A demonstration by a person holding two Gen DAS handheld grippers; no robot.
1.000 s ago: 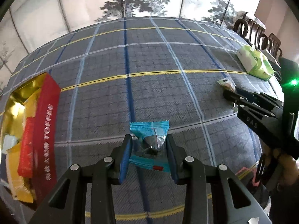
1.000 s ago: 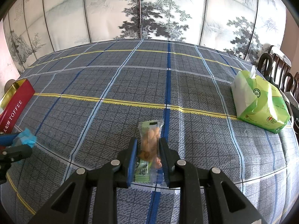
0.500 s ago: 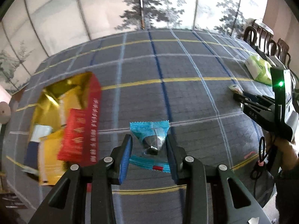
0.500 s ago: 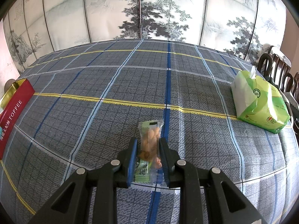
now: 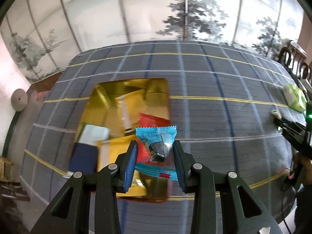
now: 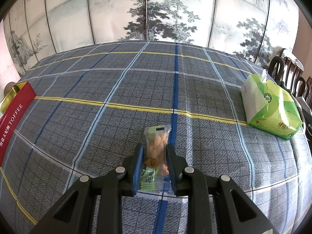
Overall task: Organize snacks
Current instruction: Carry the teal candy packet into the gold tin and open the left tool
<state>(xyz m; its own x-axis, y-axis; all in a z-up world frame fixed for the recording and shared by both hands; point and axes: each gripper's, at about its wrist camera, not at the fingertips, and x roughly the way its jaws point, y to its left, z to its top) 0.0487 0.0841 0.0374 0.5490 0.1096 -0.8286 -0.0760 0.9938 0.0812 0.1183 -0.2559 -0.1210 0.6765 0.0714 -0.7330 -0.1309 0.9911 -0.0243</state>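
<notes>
- Above the box (image 5: 156, 85), the left gripper (image 5: 155, 159) is clamped on a blue packet (image 5: 156, 136), its blue pads pressing the wrapper from both sides; the packet's clear middle shows a dark sweet.
- Under that packet the gold-lined box lies open on the cloth (image 5: 214, 120), holding yellow packs (image 5: 134, 101), a red pack (image 5: 154, 120), a white card (image 5: 93, 136) and something dark blue (image 5: 83, 159); the contents are blurred.
- At the right edge of the left view, the right gripper (image 5: 276, 117) shows as a black frame with a green light, held by a hand (image 5: 306, 167).
- Lower on the cloth (image 6: 136, 89), the right gripper (image 6: 155, 161) is closed on a clear packet (image 6: 157, 146) of orange snacks with a green printed end; whether the packet touches the cloth I cannot tell.
- Far left in the right view, the box's (image 6: 11, 120) red side reads TOFFEE, well apart from this packet.
- At the table's right edge sits a green tissue pack (image 6: 271, 107), with dark chairs (image 6: 288, 68) behind it and a painted screen (image 6: 156, 9) beyond the table.
</notes>
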